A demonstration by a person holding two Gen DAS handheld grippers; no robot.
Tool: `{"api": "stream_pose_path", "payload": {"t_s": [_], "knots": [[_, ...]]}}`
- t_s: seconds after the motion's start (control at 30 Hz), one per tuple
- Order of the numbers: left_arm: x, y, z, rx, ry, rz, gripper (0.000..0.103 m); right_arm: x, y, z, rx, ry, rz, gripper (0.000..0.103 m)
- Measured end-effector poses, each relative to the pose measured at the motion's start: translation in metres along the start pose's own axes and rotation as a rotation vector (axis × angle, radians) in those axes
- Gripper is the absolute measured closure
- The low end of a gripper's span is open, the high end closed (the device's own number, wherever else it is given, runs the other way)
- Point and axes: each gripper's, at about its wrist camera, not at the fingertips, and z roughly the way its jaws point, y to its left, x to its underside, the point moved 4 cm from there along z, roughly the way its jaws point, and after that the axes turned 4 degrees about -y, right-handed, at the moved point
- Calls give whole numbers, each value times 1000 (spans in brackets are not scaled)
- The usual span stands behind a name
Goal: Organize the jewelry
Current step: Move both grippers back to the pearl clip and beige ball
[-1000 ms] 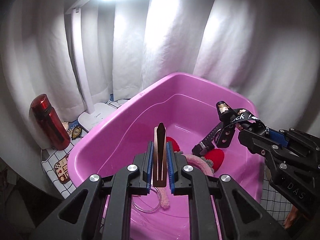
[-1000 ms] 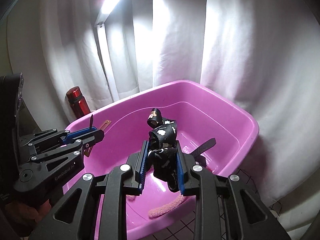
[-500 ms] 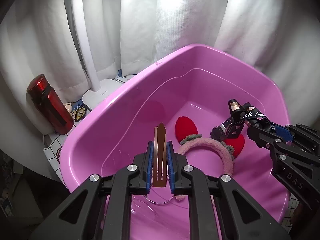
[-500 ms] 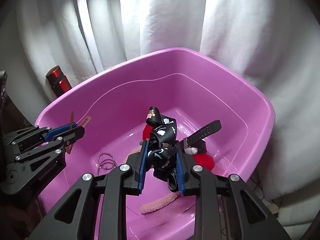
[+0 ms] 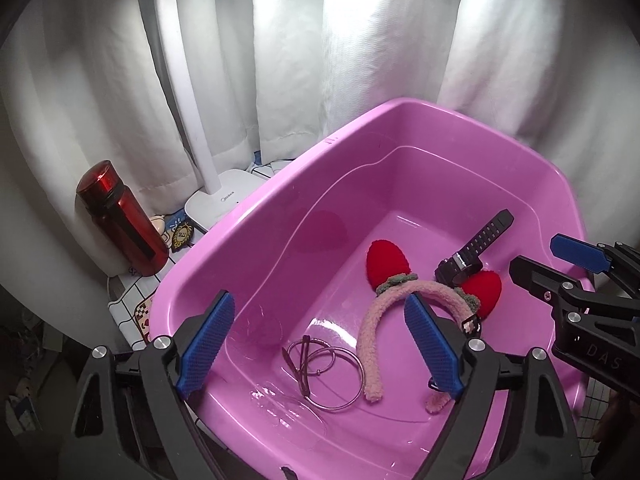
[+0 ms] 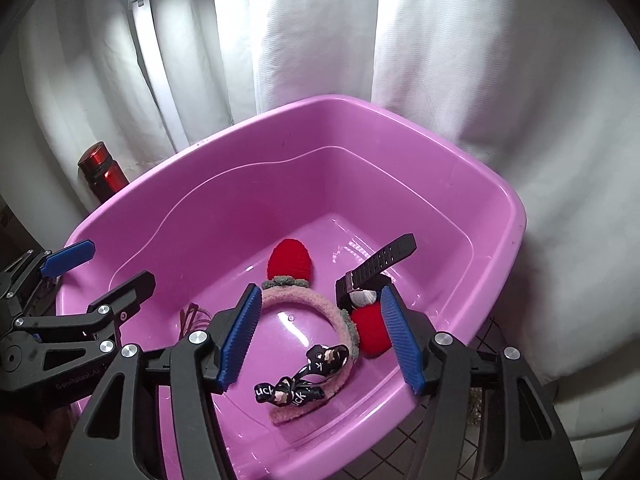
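A pink plastic tub [image 5: 248,224] [image 6: 496,200] holds the jewelry. In it lie a fuzzy pink headband with red ears [image 5: 372,320] [image 6: 320,308], a black watch [image 5: 476,244] [image 6: 376,268], thin metal hoops [image 5: 332,372], a brown hair clip [image 5: 304,364] across the hoops, and a black printed ribbon [image 6: 308,376] on the headband. My left gripper [image 5: 320,340] is open and empty above the tub's near left side. My right gripper [image 6: 320,336] is open and empty above the ribbon. Each gripper shows in the other's view, the right one [image 5: 560,268] and the left one [image 6: 104,264].
A red bottle [image 5: 124,220] [image 6: 102,168] and a white desk lamp [image 5: 216,196] stand left of the tub on a checked cloth [image 5: 136,308]. White curtains [image 5: 360,40] hang close behind. The tub's rim is just under both grippers.
Both grippers opened. The left one dropped the brown hair clip onto the hoops. The right one dropped the black ribbon onto the headband. Both views tilted further down into the tub.
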Motion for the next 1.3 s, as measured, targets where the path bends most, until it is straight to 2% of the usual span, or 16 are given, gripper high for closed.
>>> {"api": "stream_pose_path", "payload": {"t_s": [0.13, 0.37, 0.57, 0.73, 0.87, 1.07, 1.3], "knots": [[0, 5, -5, -10, -4, -18, 9, 2, -4, -6, -7, -24, 21, 44], [5, 6, -17, 23, -5, -62, 8, 11, -9, -36, -39, -90, 62, 44], [5, -13, -41, 75, -52, -51, 8, 33, -18, -68, -44, -141, 98, 43], [4, -45, -65, 144, -96, -12, 7, 61, -43, -101, -13, -173, 154, 43], [8, -76, -84, 204, -120, 22, 7, 90, -72, -129, 47, -190, 209, 43], [25, -128, -108, 305, -123, 92, 7, 136, -114, -164, 149, -191, 285, 42], [51, -188, -129, 404, -107, 184, 7, 183, -146, -190, 214, -179, 378, 42]]}}
